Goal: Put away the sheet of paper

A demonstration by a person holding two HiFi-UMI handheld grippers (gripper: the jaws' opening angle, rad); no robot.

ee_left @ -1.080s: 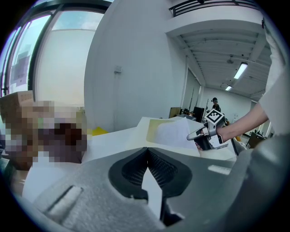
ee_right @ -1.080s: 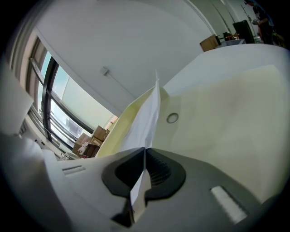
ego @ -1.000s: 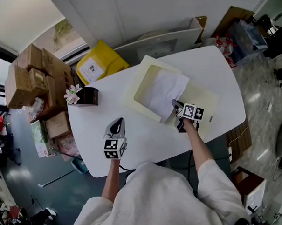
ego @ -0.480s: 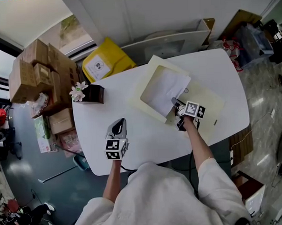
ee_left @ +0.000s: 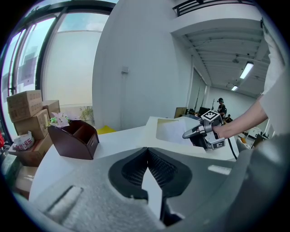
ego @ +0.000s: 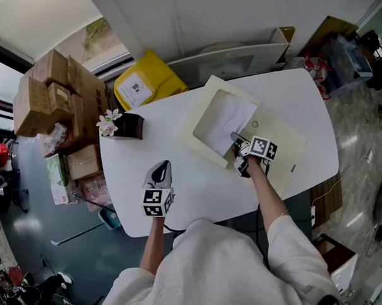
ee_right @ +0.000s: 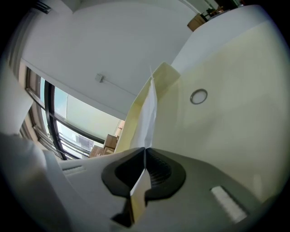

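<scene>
A white, round-cornered worktop point(ego: 185, 174) is pictured from above. A large pale-yellow paper folder point(ego: 276, 145), lying opened, is spread across the far right half, with one corner reaching the far edge. A dark brown wooden desk organiser point(ego: 130, 128), with pale pink flowers point(ego: 107, 122) at its outer end, is set at the far left corner, well apart from the folder.

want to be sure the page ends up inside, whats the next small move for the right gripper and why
Probably lower the right gripper toward the folder base before opening. Its jaws are shut on the sheet of paper, which stands angled between the raised cover and the base, not lying flat.
</scene>
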